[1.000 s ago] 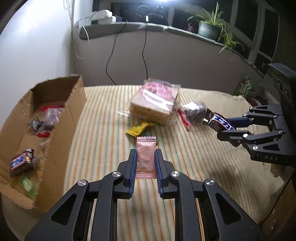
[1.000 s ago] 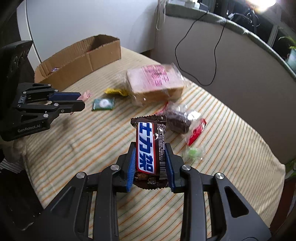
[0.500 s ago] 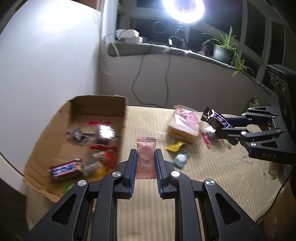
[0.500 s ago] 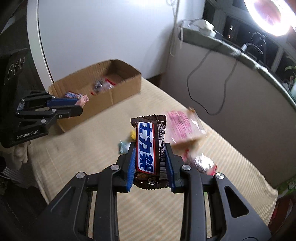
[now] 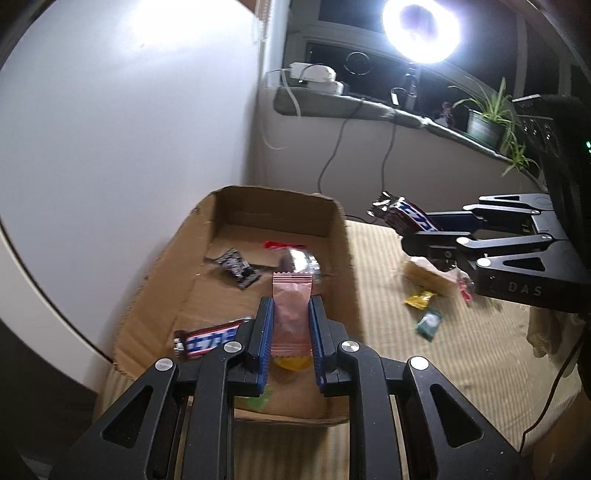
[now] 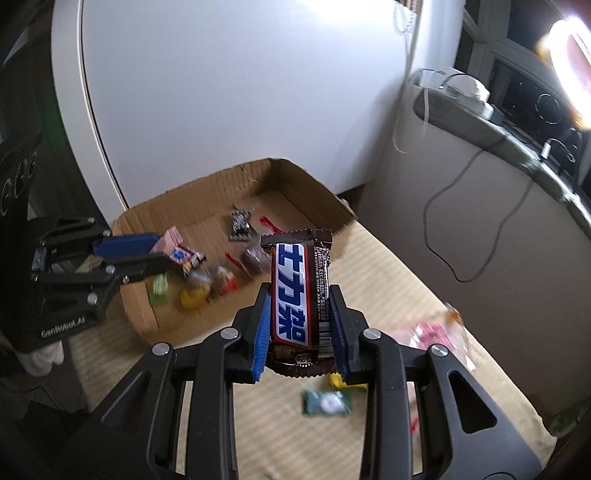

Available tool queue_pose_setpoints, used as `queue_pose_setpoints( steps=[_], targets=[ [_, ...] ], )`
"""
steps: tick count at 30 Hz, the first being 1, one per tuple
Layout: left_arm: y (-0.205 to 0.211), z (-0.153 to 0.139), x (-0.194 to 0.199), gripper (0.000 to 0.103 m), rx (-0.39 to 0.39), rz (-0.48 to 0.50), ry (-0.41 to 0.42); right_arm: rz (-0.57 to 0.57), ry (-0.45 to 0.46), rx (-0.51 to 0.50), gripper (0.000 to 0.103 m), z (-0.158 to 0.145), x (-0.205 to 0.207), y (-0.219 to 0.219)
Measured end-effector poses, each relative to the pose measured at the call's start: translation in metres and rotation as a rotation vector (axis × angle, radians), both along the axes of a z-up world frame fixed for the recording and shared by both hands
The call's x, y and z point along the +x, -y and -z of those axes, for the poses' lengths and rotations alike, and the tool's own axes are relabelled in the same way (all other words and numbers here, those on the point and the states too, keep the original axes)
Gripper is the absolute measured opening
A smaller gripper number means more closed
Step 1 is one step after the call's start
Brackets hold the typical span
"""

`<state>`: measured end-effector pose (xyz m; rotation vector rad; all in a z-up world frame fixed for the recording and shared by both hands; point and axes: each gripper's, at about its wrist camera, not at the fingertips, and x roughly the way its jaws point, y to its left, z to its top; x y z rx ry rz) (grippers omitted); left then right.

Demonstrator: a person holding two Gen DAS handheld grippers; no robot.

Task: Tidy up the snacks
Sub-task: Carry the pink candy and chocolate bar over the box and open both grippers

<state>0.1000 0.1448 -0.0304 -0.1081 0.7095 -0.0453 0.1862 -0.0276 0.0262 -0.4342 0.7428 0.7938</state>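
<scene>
My left gripper (image 5: 291, 306) is shut on a pink snack packet (image 5: 291, 302) and holds it above the near end of the open cardboard box (image 5: 340, 236). My right gripper (image 6: 301, 295) is shut on a brown chocolate bar with a blue and white label (image 6: 295, 291), in the air just right of the box (image 6: 306, 184). In the left wrist view the right gripper (image 5: 417, 225) hovers beside the box's right wall with the bar (image 5: 402, 214). The box holds several wrapped snacks, among them another chocolate bar (image 5: 210, 339).
On the striped cloth (image 5: 443, 369) lie a green packet (image 6: 327, 402), a yellow packet (image 5: 419, 298) and a bagged sandwich (image 5: 428, 277). A white wall stands behind the box. A ledge with cables, a ring light (image 5: 421, 29) and a plant (image 5: 487, 114) runs behind.
Both grippers have swung left toward the box, each keeping its snack. The left one now hangs over the box's near end; the right one is beside its right wall.
</scene>
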Motion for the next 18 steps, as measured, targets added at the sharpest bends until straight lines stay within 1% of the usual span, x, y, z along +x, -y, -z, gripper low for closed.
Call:
queue_pose_setpoints(
  steps=[8, 14, 18],
  targets=[
    [-0.023, 0.008, 0.004, 0.017, -0.025, -0.034, -0.015, -0.038, -0.019, -0.019, 0.03, 0.017, 0.014, -0.05],
    [-0.025, 0.01, 0.007, 0.018, -0.017, -0.035, -0.019, -0.057, -0.041, -0.027, 0.03, 0.029, 0.025, -0.072],
    [-0.026, 0.011, 0.008, 0.018, -0.019, -0.04, -0.023, -0.06, -0.051, -0.027, 0.03, 0.033, 0.029, -0.077]
  ],
)
